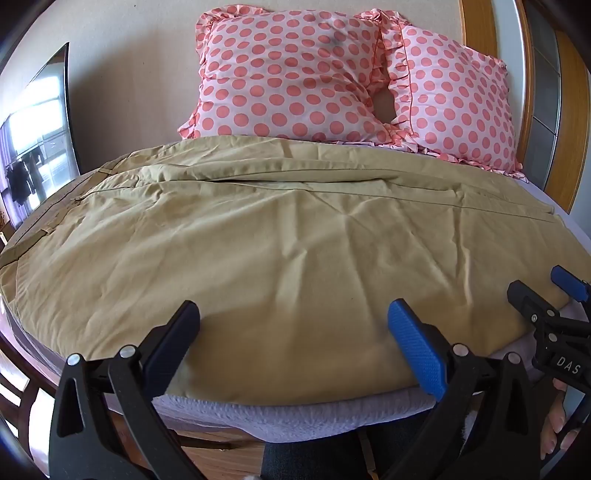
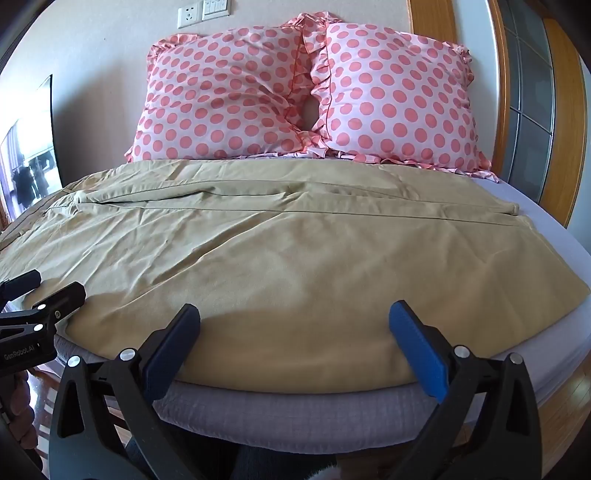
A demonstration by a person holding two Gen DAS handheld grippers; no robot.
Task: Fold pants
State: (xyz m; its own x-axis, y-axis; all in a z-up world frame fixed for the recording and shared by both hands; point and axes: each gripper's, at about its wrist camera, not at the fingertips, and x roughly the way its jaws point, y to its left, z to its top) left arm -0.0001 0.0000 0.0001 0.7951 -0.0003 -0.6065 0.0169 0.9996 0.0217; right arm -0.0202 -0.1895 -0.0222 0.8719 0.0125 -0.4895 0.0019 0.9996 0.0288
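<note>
Right now the khaki pants (image 1: 280,236) lie spread flat across the bed (image 1: 295,417), waistband toward nine o'clock, two polka-dot pillows (image 2: 306,96) at twelve. Both the left hand-held gripper (image 1: 293,332) and right hand-held gripper (image 2: 293,332) hover wide open at the near edge, holding nothing.

A home bedroom: a bed (image 2: 535,206) with a lilac sheet fills the frame, two pink polka-dot pillows (image 2: 295,96) lean against the wall at top centre, wall switches (image 2: 216,7) sit above them, and wooden door framing (image 2: 498,92) stands at upper right.
</note>
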